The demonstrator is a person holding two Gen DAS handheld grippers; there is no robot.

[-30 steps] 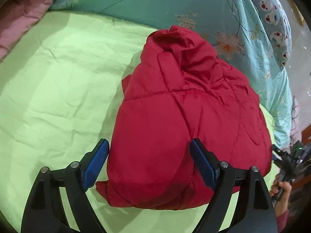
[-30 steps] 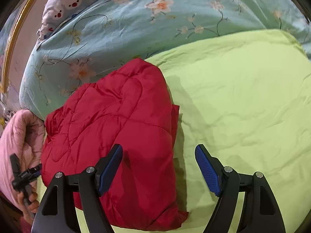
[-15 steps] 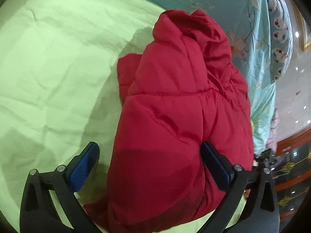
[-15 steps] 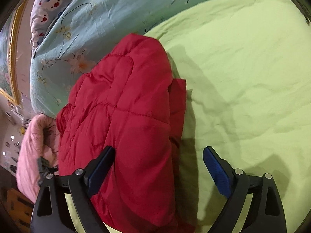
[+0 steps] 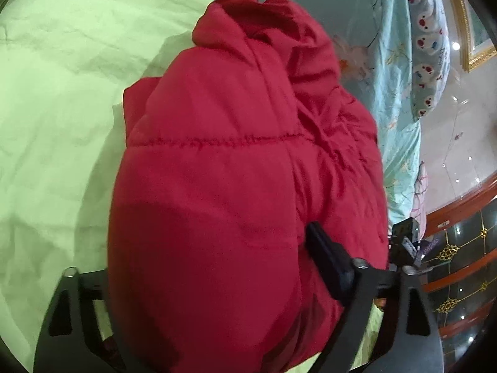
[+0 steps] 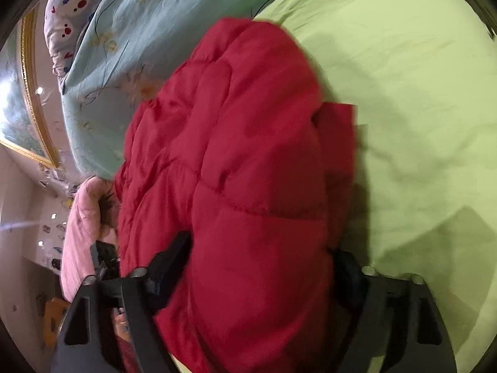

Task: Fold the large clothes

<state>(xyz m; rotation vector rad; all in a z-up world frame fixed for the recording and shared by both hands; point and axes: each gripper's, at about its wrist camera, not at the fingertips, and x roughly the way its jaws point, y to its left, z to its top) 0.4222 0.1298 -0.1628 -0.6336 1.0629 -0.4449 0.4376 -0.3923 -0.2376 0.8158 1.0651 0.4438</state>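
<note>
A folded red quilted puffer jacket lies on a light green bedsheet. In the left wrist view the jacket's near end bulges between the fingers of my left gripper; its left finger is hidden under the fabric and its right finger presses the jacket's side. In the right wrist view the same jacket fills the wide gap of my right gripper, fingers on either side of the bundle. Both jaws stand wide apart around the bundle.
A turquoise floral duvet and a cartoon-print pillow lie past the jacket. A pink quilt sits at the bed's edge. A dark wood cabinet and a gold-framed picture stand beyond the bed.
Both grippers have moved forward and down onto the jacket, which now sits between their fingers instead of ahead of them. The jaws stay wide.
</note>
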